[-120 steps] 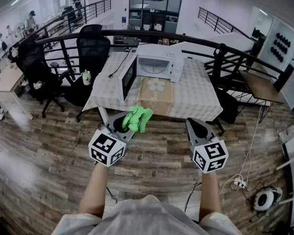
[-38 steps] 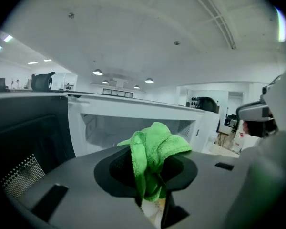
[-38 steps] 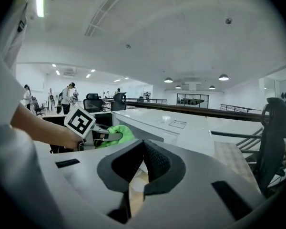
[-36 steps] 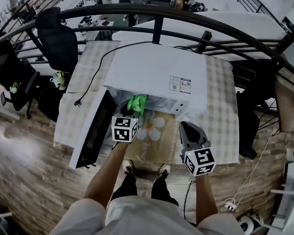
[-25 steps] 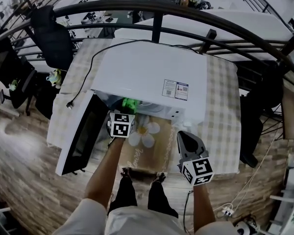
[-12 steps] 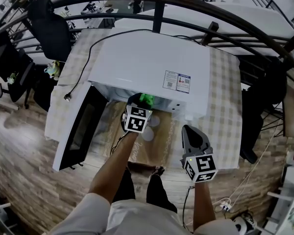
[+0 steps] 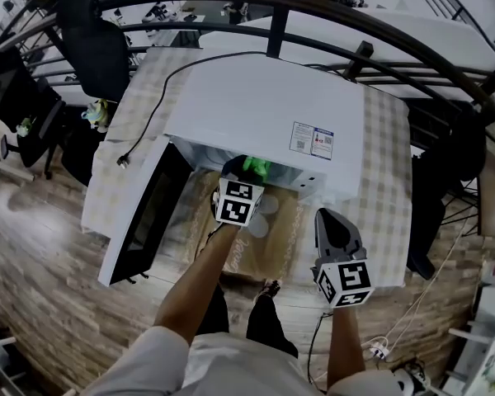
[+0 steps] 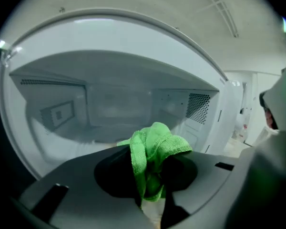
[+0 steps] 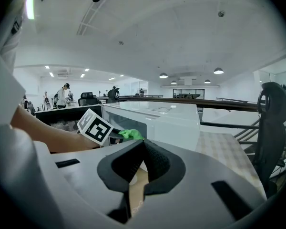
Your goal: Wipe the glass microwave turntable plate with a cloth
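Note:
The white microwave [image 7: 264, 114] stands on a checked table with its door [image 7: 140, 221] swung open to the left. My left gripper [image 7: 249, 170] is at the mouth of the cavity, shut on a crumpled green cloth [image 7: 256, 168]. In the left gripper view the cloth [image 8: 157, 137] bulges up between the jaws, with the pale cavity [image 8: 114, 104] right behind it. The cavity floor is hazy and I cannot make out the glass plate. My right gripper [image 7: 330, 223] hangs shut and empty over the table's front edge, right of the opening.
A black power cord [image 7: 161, 89] runs from the microwave across the table to the left. A floral runner [image 7: 264, 238] lies in front of the opening. A dark railing [image 7: 272, 7] curves behind the table. Office chairs [image 7: 87, 23] stand at the far left.
I have walked up to the microwave. The left gripper has carried the green cloth forward to the cavity's mouth. The right gripper has stayed shut near the table's front.

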Tool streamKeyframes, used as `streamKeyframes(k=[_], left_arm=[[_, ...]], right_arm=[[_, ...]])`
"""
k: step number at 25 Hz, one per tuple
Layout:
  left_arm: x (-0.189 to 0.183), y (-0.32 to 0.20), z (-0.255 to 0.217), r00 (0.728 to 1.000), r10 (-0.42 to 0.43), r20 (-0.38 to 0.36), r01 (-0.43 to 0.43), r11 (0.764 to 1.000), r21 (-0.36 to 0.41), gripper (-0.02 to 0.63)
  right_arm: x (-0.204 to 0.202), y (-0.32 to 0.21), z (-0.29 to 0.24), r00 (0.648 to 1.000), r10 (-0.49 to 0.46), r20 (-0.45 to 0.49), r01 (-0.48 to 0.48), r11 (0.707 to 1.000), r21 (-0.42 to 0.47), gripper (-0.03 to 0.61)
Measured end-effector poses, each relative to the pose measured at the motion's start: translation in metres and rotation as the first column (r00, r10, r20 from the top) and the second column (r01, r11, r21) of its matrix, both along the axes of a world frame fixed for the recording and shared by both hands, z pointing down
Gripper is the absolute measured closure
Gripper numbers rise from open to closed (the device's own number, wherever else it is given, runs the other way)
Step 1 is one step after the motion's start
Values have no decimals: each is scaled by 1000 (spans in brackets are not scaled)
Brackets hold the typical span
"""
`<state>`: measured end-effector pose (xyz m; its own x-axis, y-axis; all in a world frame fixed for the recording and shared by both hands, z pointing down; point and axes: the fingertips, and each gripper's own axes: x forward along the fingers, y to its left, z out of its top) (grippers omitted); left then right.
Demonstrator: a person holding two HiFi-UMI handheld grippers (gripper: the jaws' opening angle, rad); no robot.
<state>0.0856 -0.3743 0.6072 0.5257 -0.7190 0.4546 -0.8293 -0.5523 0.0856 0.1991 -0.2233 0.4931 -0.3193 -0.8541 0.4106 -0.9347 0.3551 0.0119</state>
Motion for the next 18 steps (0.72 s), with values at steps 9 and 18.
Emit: streamKeyframes(k=[9, 18], left_arm=[[-89, -46, 21, 965, -148, 215, 148, 989, 19, 489], [-50, -38, 30, 986, -45, 160, 47, 999, -11, 491]], right_arm=[[-14, 2, 14, 1000, -9, 7, 9, 1000, -26, 563], [-6, 1, 21, 1000, 6, 0, -6, 999, -44, 563]])
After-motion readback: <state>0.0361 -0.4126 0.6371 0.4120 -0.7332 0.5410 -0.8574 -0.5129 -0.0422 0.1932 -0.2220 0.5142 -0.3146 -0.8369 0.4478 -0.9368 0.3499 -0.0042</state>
